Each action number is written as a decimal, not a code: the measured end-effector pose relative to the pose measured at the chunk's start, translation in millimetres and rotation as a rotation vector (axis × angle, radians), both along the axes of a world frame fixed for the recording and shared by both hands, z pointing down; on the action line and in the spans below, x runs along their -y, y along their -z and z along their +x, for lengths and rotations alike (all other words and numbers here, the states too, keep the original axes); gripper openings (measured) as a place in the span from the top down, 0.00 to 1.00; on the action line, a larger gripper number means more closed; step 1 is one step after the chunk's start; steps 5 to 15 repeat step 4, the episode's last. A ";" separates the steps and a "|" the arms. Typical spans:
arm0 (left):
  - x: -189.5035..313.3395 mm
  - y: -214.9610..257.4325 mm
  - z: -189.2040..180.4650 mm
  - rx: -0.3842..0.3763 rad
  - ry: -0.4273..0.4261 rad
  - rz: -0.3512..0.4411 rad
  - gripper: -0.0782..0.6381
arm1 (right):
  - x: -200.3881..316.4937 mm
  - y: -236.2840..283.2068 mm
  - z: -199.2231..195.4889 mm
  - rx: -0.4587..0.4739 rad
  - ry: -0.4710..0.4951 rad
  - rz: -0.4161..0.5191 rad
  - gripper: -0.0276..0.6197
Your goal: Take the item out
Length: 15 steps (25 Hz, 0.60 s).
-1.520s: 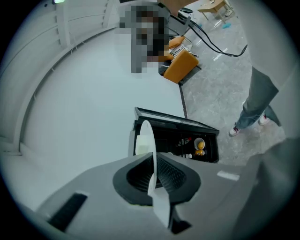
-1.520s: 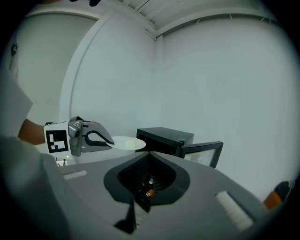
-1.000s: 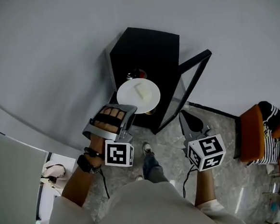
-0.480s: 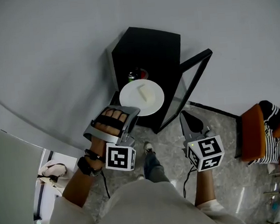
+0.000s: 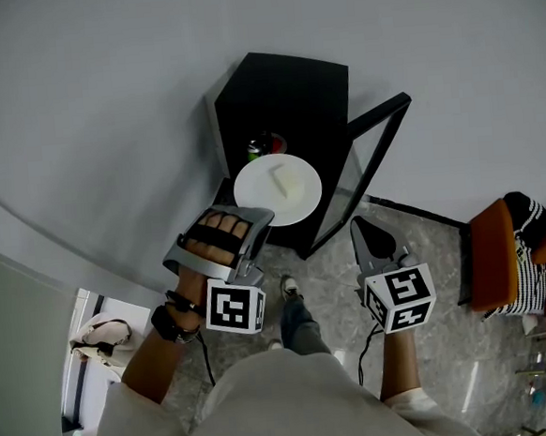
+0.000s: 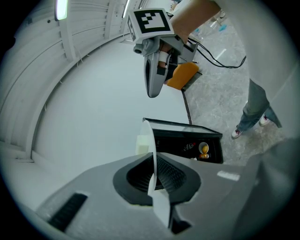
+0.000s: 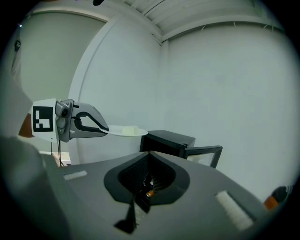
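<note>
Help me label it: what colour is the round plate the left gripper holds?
White round plate; head view shows it best.

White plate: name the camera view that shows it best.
Head view: the white plate shows nearly whole, round, from above, pale block on it, left gripper clamped on its rim. Left gripper view shows it edge-on between the jaws; right gripper view, a thin side profile.

Orange chair (image 5: 491, 266) at right, striped cloth (image 5: 525, 213) on it; speckled floor (image 5: 452, 339).
</note>
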<state>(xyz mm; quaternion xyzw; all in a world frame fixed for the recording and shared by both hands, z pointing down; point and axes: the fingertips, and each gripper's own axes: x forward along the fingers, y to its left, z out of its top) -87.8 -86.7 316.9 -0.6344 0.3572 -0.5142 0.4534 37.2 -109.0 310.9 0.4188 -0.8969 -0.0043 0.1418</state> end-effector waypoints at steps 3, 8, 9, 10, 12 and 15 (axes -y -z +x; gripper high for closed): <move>0.4 4.3 0.4 -0.011 0.001 -0.002 0.87 | 1.1 -1.4 0.8 -0.002 -0.001 -0.001 0.95; 0.6 5.3 0.6 -0.013 0.000 -0.003 0.87 | 1.4 -1.9 1.1 -0.003 -0.001 -0.001 0.95; 0.6 5.3 0.6 -0.013 0.000 -0.003 0.87 | 1.4 -1.9 1.1 -0.003 -0.001 -0.001 0.95; 0.6 5.3 0.6 -0.013 0.000 -0.003 0.87 | 1.4 -1.9 1.1 -0.003 -0.001 -0.001 0.95; 0.6 5.3 0.6 -0.013 0.000 -0.003 0.87 | 1.4 -1.9 1.1 -0.003 -0.001 -0.001 0.95; 0.6 5.3 0.6 -0.013 0.000 -0.003 0.87 | 1.4 -1.9 1.1 -0.003 -0.001 -0.001 0.95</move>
